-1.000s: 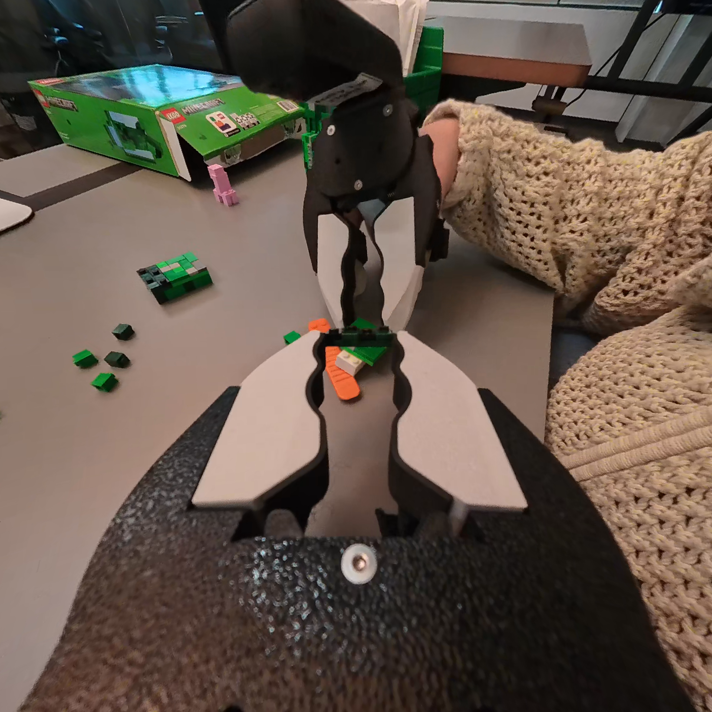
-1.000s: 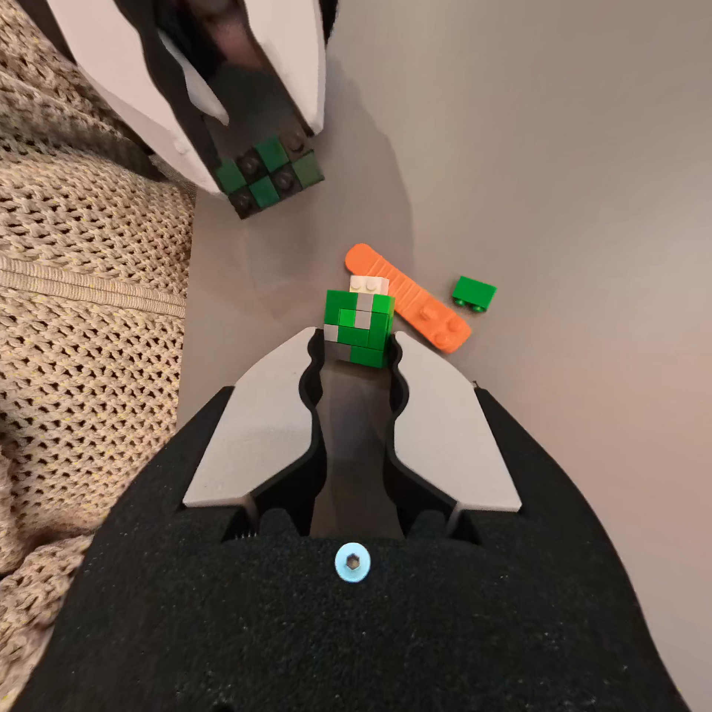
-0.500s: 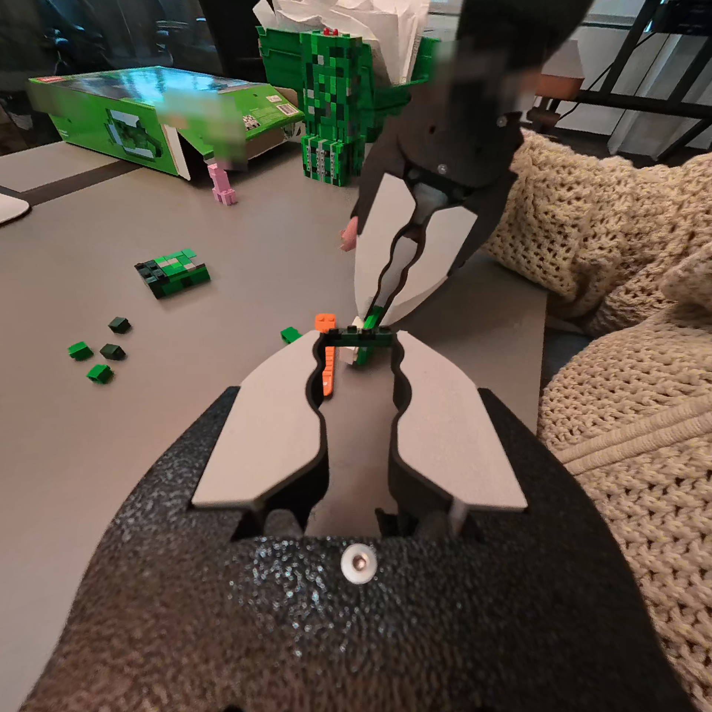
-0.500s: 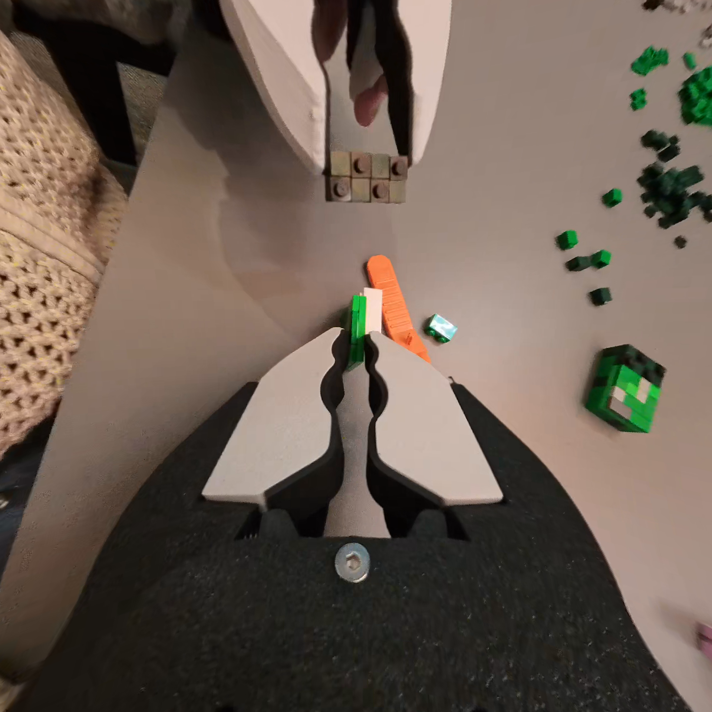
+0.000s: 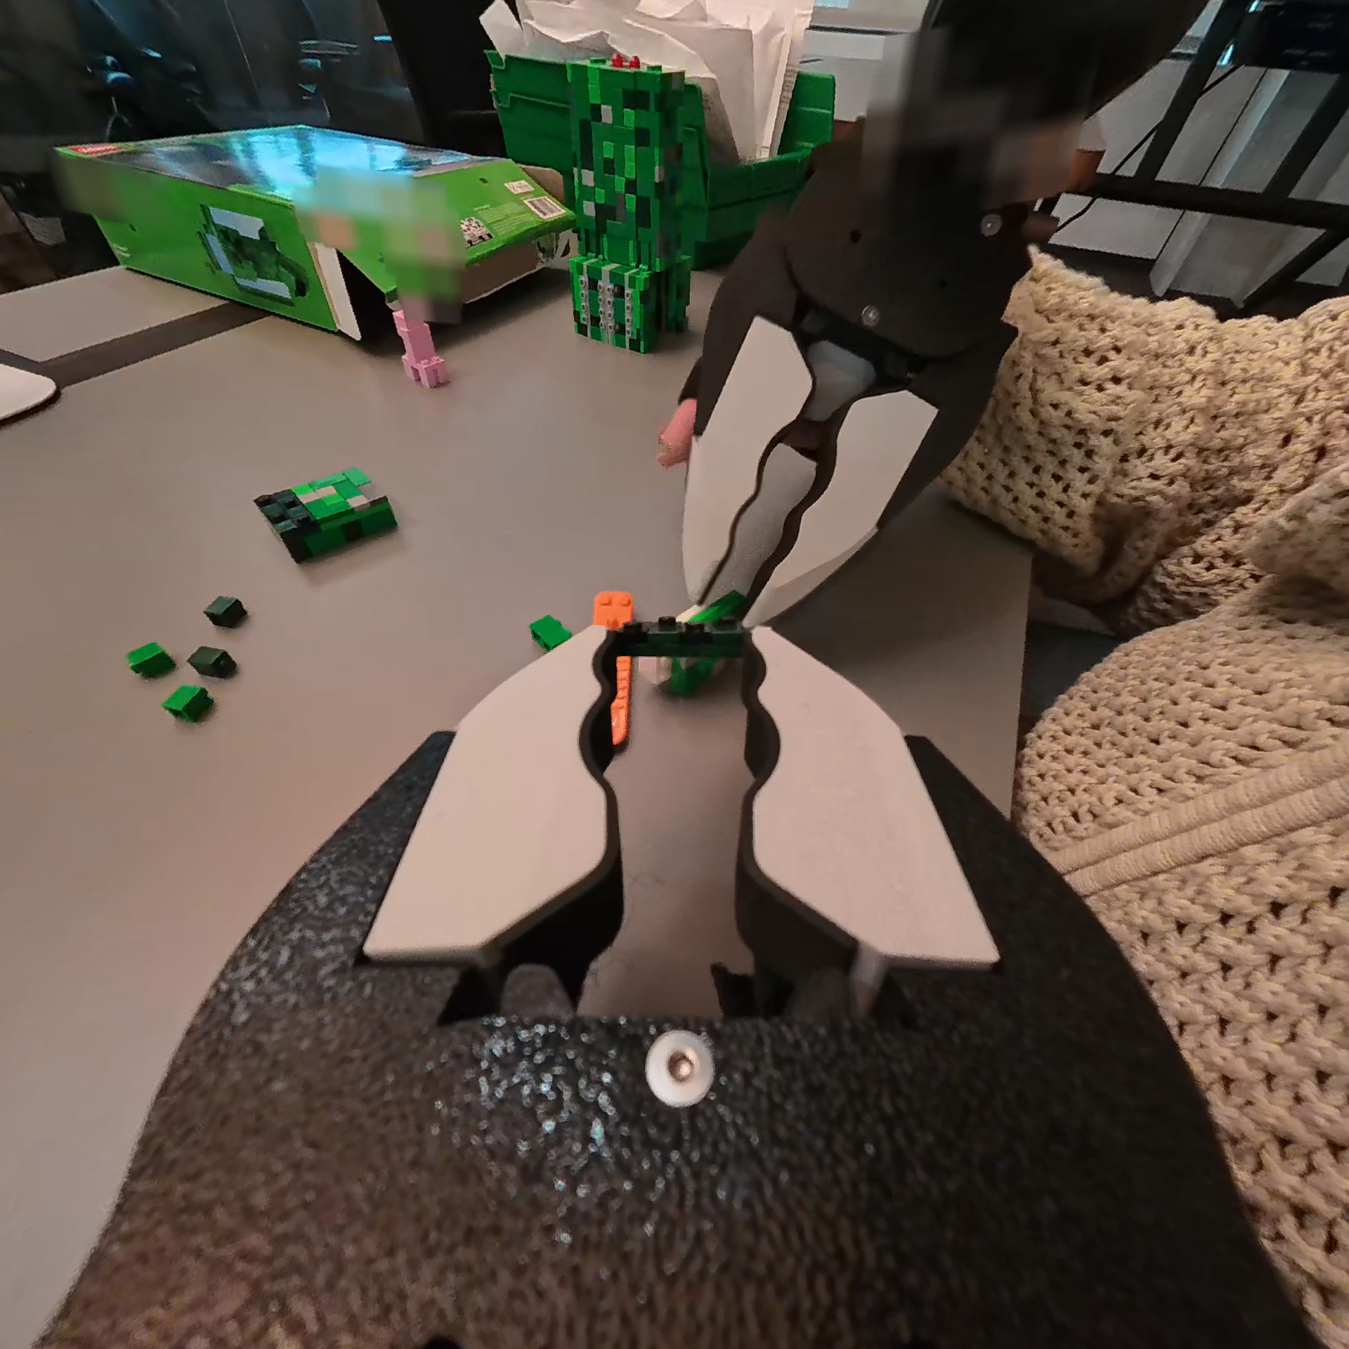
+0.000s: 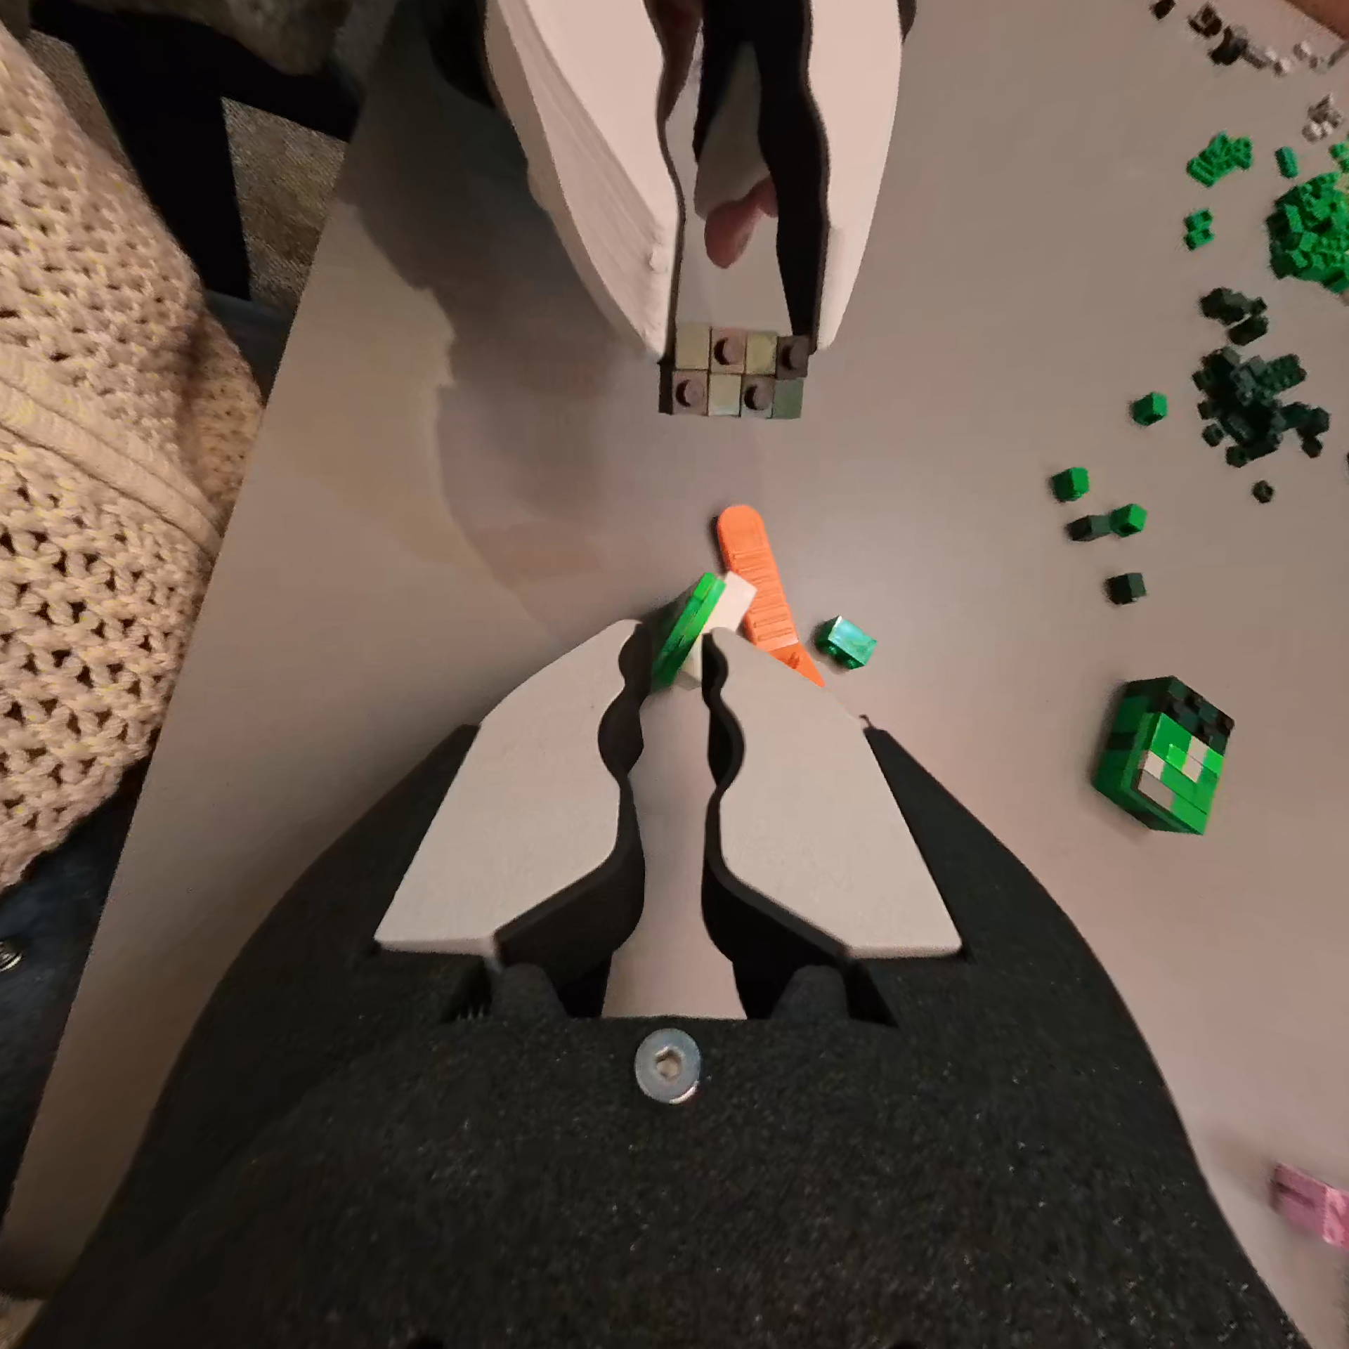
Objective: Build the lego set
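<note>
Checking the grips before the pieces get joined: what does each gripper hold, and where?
Left gripper pinches a dark green studded plate by its two short ends. Right gripper pinches a green and white tile piece across its flat faces, at its near end.

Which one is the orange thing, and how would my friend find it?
Start at the grey table and find the right gripper, which pinches a small green and white piece. The orange tool lies flat beside that piece. It is long, ribbed and the only orange thing among green bricks.
</note>
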`<action>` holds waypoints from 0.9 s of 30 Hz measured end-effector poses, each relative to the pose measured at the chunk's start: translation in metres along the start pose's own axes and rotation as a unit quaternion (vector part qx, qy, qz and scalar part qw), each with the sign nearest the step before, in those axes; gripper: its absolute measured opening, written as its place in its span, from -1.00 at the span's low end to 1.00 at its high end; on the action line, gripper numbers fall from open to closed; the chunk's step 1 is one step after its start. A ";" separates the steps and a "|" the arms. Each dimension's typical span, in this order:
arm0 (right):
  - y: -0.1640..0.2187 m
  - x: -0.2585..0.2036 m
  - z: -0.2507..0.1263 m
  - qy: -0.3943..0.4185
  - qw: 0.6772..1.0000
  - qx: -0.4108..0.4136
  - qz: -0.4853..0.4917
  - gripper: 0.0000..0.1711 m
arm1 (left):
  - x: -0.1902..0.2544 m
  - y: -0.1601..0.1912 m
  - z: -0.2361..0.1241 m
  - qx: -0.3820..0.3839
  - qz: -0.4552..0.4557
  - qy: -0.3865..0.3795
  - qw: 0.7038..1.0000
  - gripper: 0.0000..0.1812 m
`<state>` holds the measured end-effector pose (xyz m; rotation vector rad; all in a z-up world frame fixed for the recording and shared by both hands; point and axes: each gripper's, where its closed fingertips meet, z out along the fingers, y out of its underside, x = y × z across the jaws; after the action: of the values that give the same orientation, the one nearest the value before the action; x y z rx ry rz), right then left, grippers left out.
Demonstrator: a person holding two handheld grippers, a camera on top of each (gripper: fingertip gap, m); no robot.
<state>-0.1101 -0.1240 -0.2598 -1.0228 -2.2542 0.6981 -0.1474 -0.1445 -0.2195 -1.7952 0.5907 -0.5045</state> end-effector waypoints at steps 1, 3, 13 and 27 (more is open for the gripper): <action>0.000 0.002 0.000 0.006 1.000 0.000 0.006 -0.82 | 0.000 0.000 0.000 0.000 -0.001 0.000 1.000 -0.64; -0.002 0.002 0.004 0.000 0.999 -0.004 0.039 -0.67 | 0.000 0.001 0.000 0.000 -0.002 0.001 1.000 -0.64; 0.017 0.011 0.007 -0.001 0.988 -0.047 0.146 -0.57 | 0.001 0.000 -0.001 0.000 0.000 0.000 1.000 -0.64; 0.023 0.012 0.006 -0.064 0.970 -0.024 0.235 -0.55 | 0.008 0.004 0.003 -0.010 -0.005 0.020 1.000 -0.64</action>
<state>-0.1089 -0.1029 -0.2760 -1.6047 -2.1581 0.9278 -0.1403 -0.1482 -0.2238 -1.8103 0.6168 -0.5438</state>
